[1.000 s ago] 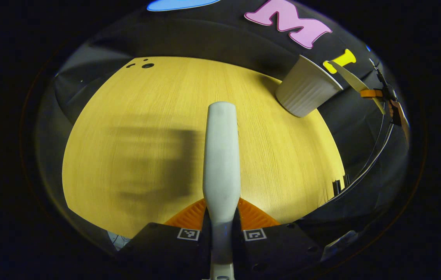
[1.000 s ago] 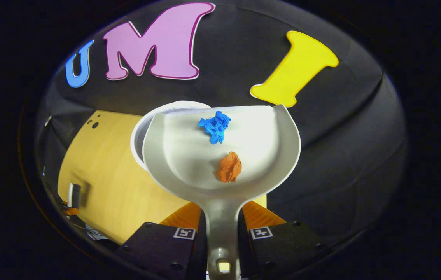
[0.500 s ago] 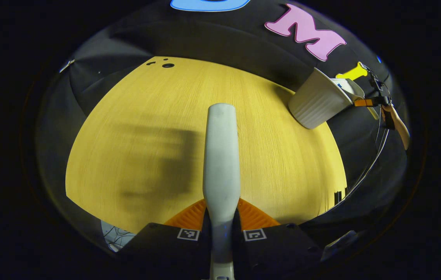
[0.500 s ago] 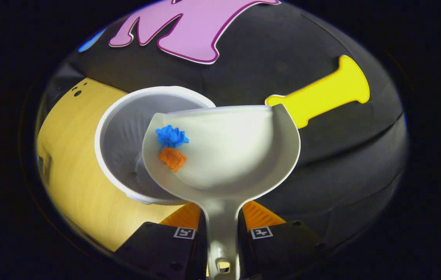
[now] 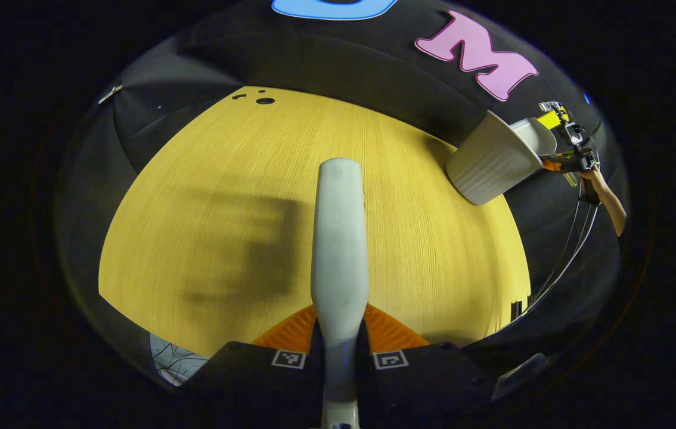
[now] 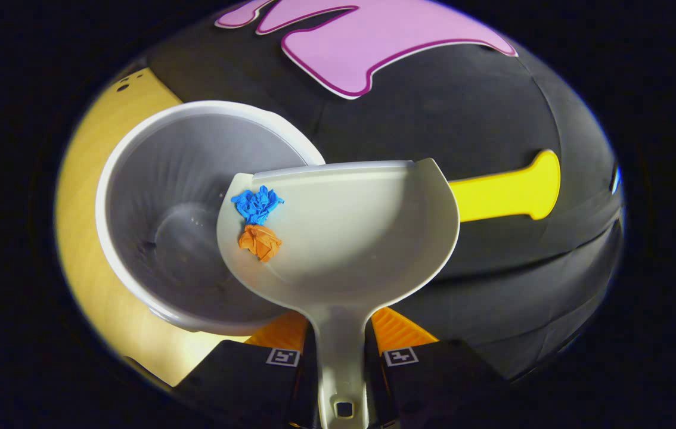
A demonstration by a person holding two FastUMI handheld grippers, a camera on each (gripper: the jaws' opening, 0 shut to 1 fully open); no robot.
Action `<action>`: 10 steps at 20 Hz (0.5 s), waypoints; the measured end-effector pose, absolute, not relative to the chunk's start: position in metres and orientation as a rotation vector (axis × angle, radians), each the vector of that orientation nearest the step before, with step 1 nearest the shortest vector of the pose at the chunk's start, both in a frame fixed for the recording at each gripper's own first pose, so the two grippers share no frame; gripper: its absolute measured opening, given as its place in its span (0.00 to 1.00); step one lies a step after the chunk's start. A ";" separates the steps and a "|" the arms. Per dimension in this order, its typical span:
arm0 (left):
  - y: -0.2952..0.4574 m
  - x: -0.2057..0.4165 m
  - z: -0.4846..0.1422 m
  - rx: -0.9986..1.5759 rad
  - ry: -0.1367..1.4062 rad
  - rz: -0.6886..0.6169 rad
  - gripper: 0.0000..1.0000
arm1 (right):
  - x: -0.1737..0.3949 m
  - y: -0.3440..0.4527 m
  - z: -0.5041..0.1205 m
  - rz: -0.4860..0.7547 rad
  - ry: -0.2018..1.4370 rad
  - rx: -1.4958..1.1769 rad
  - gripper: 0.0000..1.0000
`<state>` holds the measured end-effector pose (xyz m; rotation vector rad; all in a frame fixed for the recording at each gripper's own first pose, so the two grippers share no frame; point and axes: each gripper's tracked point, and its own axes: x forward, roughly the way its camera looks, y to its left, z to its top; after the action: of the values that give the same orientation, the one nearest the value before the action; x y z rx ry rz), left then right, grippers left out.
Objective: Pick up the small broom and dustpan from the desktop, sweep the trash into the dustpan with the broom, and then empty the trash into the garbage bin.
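While right gripper (image 6: pixel 341 357) clamps dustpan (image 6: pixel 350 238) over bin (image 6: pixel 153 179), 2 paper scraps (image 6: pixel 257 223) inside, left gripper (image 5: pixel 341 357) clamps broom (image 5: pixel 339 238)

Ahead of the left tool (image 5: pixel 338 333) the surface (image 5: pixel 225 179) lies bare; the garbage bin (image 5: pixel 490 161) stands far right, its mouth partly covered by the dustpan (image 6: pixel 350 238).

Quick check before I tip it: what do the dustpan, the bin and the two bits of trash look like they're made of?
Dustpan: likely moulded plastic, pale grey, smooth with a soft sheen. Bin: also looks like plastic, white, ribbed wall. Blue scrap and orange scrap: crumpled, matte, probably paper or tissue.
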<state>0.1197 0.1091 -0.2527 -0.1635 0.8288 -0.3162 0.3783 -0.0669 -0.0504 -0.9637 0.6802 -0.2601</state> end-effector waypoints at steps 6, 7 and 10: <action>0.107 0.119 -0.258 -0.145 0.845 -0.326 0.25 | 0.395 -0.072 -0.024 -0.270 0.578 -1.346 0.36; 0.107 0.120 -0.258 -0.144 0.850 -0.326 0.27 | 0.395 -0.074 -0.019 -0.274 0.560 -1.393 0.36; 0.107 0.118 -0.262 -0.139 0.854 -0.328 0.27 | 0.396 -0.090 -0.016 -0.280 0.539 -1.454 0.36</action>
<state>0.1176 0.1065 -0.2617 -0.1386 0.8542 -0.3279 0.3963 -0.0897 -0.0155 -1.4540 0.5391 -0.2795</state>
